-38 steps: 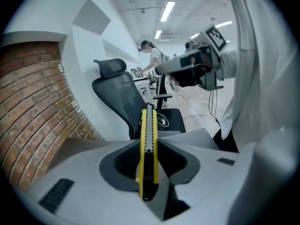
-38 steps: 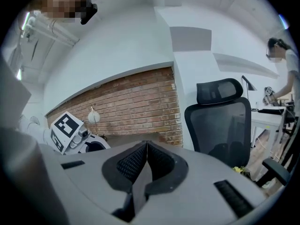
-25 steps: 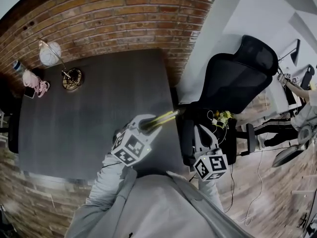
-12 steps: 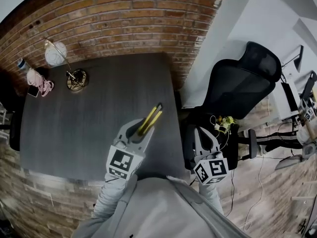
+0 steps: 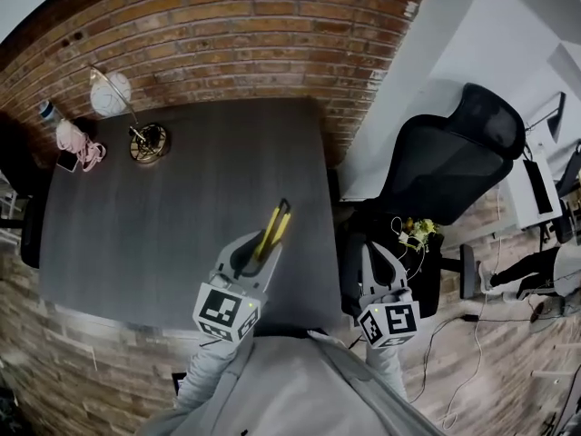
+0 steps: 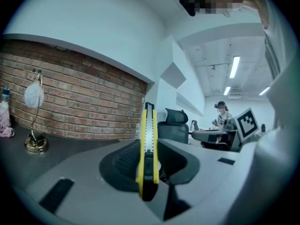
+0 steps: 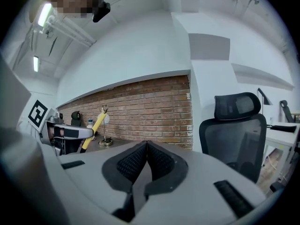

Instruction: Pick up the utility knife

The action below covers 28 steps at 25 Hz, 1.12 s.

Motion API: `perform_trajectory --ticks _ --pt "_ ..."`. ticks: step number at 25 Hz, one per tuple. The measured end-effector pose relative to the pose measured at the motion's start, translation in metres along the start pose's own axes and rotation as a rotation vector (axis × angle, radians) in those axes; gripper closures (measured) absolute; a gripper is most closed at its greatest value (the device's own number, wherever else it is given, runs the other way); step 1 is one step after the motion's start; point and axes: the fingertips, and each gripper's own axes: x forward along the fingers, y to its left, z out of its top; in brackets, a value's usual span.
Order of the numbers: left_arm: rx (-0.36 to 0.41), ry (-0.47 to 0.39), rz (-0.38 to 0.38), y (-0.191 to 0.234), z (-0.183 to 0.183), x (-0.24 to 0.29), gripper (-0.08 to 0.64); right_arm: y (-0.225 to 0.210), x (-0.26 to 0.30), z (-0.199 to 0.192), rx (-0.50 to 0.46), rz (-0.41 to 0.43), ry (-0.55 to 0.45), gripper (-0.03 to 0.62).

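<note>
Yellow-bodied and black-tipped, the utility knife [image 5: 273,228] is sitting clamped between the pads of your left gripper [image 5: 260,247]. The jaws are standing only as far apart as the handle is thick. A second ago the knife was pointing off toward the right edge of the dark wooden table [image 5: 136,216]. Now you are holding it turned to point away from you, toward the brick wall [image 5: 227,53], with the gripper rolled so its marker cube is facing up at you.

In the left gripper view the knife is standing on edge, its rear end seated in the pads and the long slider rail running up and out beyond the tips. Nothing is touching it there but the pads. It is hanging in the air above the near right part of the table, so the pick-up itself is looking done. What you are doing now reads as steadying and carrying.

Your right gripper [image 5: 374,254] is idling off the table's edge beside the office chair [image 5: 445,162], its jaws pressed together on nothing.
</note>
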Motion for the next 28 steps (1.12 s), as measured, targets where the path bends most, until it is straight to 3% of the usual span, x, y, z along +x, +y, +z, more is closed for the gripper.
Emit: perform_trajectory --ticks 28 --pt "0.002 0.015 -0.031 -0.002 0.0 -0.002 0.437 0.013 0.005 -0.005 -0.017 0.03 0.015 0.574"
